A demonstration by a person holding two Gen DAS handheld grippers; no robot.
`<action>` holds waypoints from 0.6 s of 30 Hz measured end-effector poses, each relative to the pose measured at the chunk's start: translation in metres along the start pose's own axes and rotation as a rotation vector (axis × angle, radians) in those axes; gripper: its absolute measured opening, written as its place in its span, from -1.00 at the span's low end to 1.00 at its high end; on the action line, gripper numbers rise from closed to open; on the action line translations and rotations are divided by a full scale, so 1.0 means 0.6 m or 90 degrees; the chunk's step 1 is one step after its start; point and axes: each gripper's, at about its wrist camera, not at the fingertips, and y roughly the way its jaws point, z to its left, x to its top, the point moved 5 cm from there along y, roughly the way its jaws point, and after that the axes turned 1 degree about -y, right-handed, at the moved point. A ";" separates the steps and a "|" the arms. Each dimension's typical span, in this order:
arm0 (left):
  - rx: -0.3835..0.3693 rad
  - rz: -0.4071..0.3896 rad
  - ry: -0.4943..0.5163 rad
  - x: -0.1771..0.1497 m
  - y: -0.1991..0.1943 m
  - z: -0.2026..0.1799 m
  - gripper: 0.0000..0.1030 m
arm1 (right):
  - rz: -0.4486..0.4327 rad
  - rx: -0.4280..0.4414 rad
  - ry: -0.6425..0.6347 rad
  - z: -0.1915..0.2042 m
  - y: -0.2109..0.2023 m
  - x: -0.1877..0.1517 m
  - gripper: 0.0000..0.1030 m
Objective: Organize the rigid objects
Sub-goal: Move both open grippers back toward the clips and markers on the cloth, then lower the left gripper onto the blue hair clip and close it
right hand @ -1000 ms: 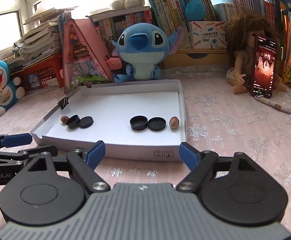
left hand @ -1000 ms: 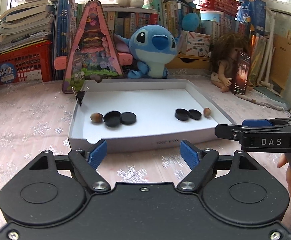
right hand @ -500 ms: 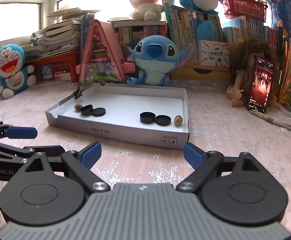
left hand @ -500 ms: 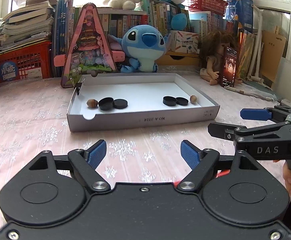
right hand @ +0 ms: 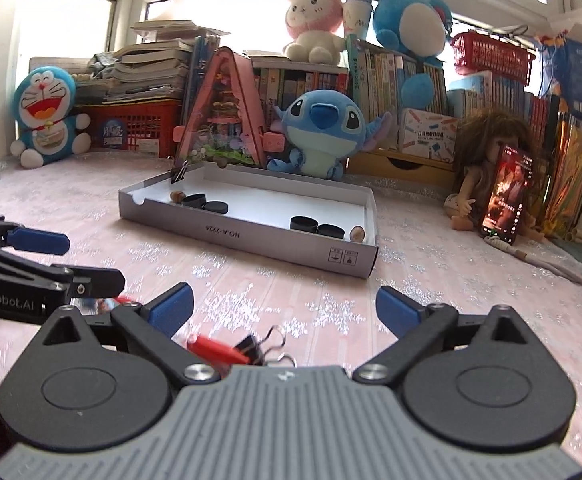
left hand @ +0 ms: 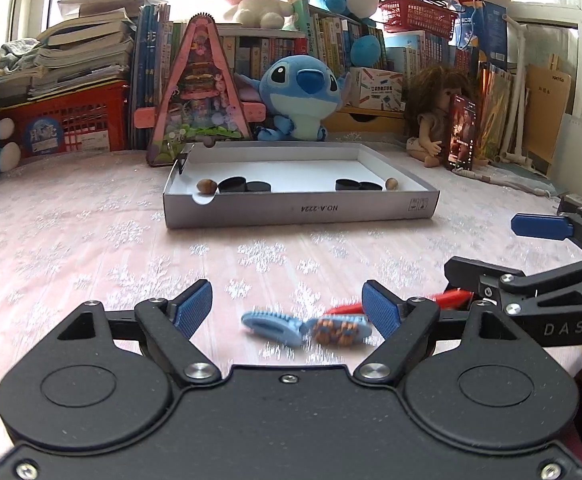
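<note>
Covering table: pink snowflake cloth | bookshelves behind | left tool wide, empty | right tool opening, empty

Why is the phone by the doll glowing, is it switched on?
On. The phone stands upright against the doll, and its screen shows a bright reddish picture with lines of text.

Blurred blue clip and orange-beaded one, red object partly hidden, perhaps a pen
</note>
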 end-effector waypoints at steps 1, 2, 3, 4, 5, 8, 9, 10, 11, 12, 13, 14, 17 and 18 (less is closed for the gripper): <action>0.001 -0.002 0.000 -0.005 -0.003 0.000 0.57 | -0.001 -0.003 -0.003 0.003 -0.003 -0.005 0.99; 0.002 -0.004 -0.001 -0.009 -0.005 0.000 0.57 | -0.002 -0.004 -0.006 0.006 -0.005 -0.009 0.99; 0.003 -0.006 0.000 -0.013 -0.008 0.000 0.57 | -0.003 -0.004 -0.008 0.008 -0.008 -0.014 0.99; 0.005 -0.008 -0.001 -0.017 -0.009 0.000 0.57 | -0.005 -0.004 -0.011 0.010 -0.010 -0.017 0.99; 0.008 -0.010 0.000 -0.021 -0.011 0.000 0.57 | -0.005 -0.005 -0.012 0.012 -0.012 -0.021 0.99; 0.012 -0.012 0.002 -0.030 -0.014 -0.001 0.57 | -0.001 -0.007 -0.010 0.015 -0.014 -0.031 0.99; 0.012 -0.012 0.003 -0.032 -0.014 -0.002 0.57 | 0.002 -0.006 -0.007 0.015 -0.014 -0.034 0.99; 0.010 -0.012 0.004 -0.035 -0.015 -0.002 0.57 | 0.004 -0.006 -0.004 0.014 -0.014 -0.037 0.99; 0.008 -0.012 0.005 -0.036 -0.016 -0.003 0.56 | 0.006 -0.006 0.000 0.014 -0.015 -0.040 0.99; 0.004 -0.013 0.005 -0.037 -0.017 -0.004 0.56 | 0.008 -0.006 0.003 0.012 -0.015 -0.042 0.99; 0.001 -0.013 0.004 -0.038 -0.018 -0.004 0.54 | 0.009 -0.007 0.007 0.011 -0.015 -0.044 0.99; -0.003 -0.013 0.003 -0.040 -0.018 -0.005 0.53 | 0.011 -0.008 0.010 0.011 -0.015 -0.047 0.98; -0.009 -0.009 0.002 -0.042 -0.017 -0.006 0.46 | 0.018 -0.004 0.016 0.011 -0.014 -0.052 0.96; -0.011 -0.008 0.003 -0.043 -0.016 -0.007 0.45 | 0.020 -0.002 0.016 0.011 -0.014 -0.054 0.95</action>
